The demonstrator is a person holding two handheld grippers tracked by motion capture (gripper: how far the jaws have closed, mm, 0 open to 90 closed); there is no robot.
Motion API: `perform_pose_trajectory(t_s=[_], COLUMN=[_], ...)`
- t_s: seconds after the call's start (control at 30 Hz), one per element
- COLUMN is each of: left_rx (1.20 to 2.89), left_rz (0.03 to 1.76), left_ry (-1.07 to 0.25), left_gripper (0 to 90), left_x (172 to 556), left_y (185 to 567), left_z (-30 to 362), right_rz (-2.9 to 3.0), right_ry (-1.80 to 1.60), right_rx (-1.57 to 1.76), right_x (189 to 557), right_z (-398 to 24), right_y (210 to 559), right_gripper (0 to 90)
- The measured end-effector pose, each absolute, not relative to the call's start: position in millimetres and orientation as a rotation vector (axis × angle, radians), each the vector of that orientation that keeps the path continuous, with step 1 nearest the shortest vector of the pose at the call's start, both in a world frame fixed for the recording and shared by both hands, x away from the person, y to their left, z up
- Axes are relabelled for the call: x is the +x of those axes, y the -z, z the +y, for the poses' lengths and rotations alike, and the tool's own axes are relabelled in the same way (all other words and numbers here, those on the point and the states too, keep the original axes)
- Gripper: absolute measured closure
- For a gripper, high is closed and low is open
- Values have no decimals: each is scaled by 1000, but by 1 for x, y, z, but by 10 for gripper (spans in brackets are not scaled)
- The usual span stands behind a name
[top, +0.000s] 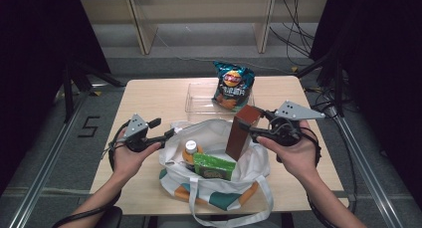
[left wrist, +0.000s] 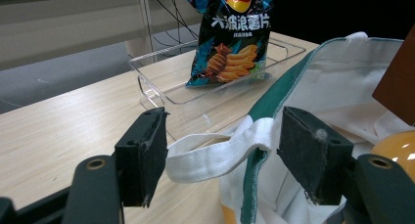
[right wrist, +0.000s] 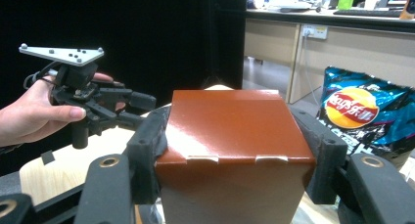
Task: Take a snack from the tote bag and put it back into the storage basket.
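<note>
The right tongs (right wrist: 235, 150) hold a tall brown box (right wrist: 230, 136) by its top end, one pad on each side. The lower end of the box stands inside the white bag (top: 219, 153), which lies on the counter (top: 149, 98). The left tongs (left wrist: 220, 155) are wide apart, with the bag's white strap (left wrist: 215, 153) between the pads. Beyond both tongs a chips bag (top: 233, 84) stands in a clear tray (top: 196, 96).

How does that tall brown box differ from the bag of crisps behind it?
The brown box is a stiff, plain carton, clamped near its top by the right gripper and standing partly inside the tote bag. The crisp bag is soft, crinkled, dark blue-green with printed pictures, and stands untouched in the clear tray farther back. The box leans slightly; the crisp bag stands about upright. Both are sealed grocery packs.
</note>
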State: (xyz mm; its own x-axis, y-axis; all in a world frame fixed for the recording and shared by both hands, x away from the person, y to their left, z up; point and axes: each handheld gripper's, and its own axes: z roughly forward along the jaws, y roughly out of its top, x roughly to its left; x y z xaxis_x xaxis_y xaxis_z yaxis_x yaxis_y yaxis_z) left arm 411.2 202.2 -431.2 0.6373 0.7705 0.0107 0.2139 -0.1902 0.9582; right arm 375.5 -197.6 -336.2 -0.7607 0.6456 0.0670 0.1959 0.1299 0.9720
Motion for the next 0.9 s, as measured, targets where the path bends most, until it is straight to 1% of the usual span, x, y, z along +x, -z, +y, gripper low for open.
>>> perform_pose_trajectory(t_s=[0.9], left_rx=[1726], left_rz=[805], left_ry=[-613], left_gripper=[340], left_x=[411], left_y=[431], left_z=[202], right_rz=[1988], right_ry=[-1665], right_rx=[797], right_x=[380], right_z=[-198], right_y=[316], right_gripper=[398])
